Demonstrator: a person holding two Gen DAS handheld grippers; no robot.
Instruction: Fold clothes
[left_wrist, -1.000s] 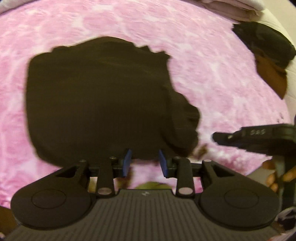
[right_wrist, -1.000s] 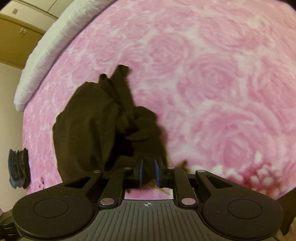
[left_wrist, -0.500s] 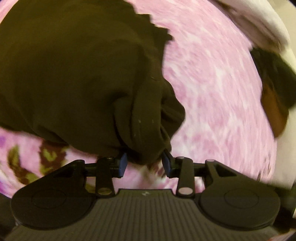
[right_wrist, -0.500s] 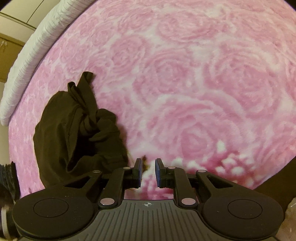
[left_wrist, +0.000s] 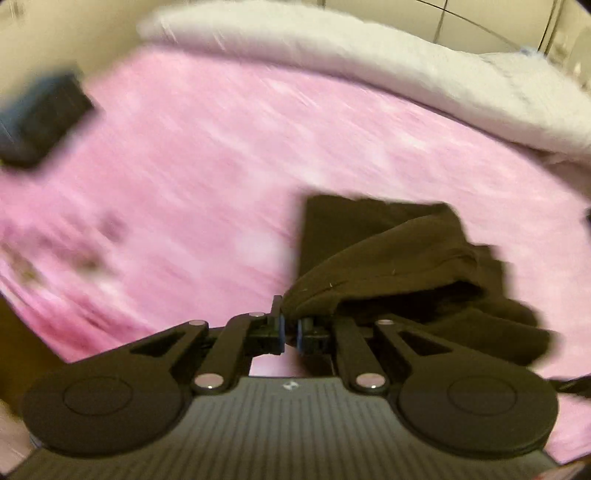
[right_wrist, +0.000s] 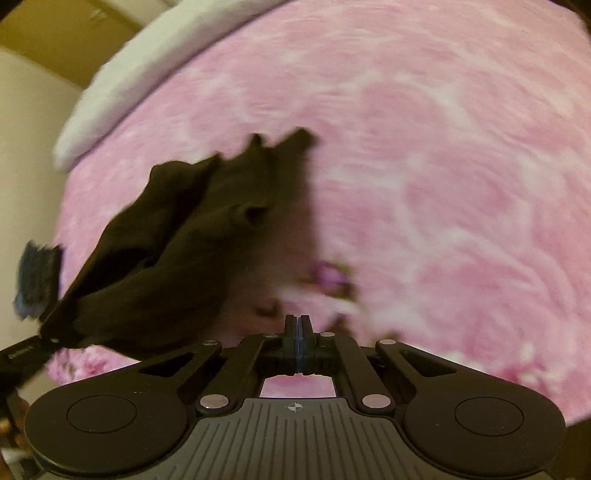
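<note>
1. Your left-wrist view has swung off the spread garment: a second ago it looked down on the dark brown garment (left_wrist: 402, 258) lying flat and wide on the pink rose-print blanket (left_wrist: 192, 177); now it looks across the bed to the white bedding (left_wrist: 369, 51) along the far edge, with heavy blur.
2. The garment no longer lies flat. In the right-wrist view it is lifted on its left side and hangs in a bunched sheet over the blanket (right_wrist: 443, 166).
3. Your left gripper (left_wrist: 290, 330), which stood apart just short of the cloth a second ago, is now closing, and a fold of the garment's edge is pinched between its blue pads (left_wrist: 281, 331). The cloth trails up and to the right from the tips.
4. Your right gripper (right_wrist: 298, 341), slightly parted before, is now clamped fully together on nothing; the garment (right_wrist: 207, 229) lies to its left, clear of the tips.
5. A dark blurred object (left_wrist: 40, 118) sits at the blanket's far left corner.
</note>
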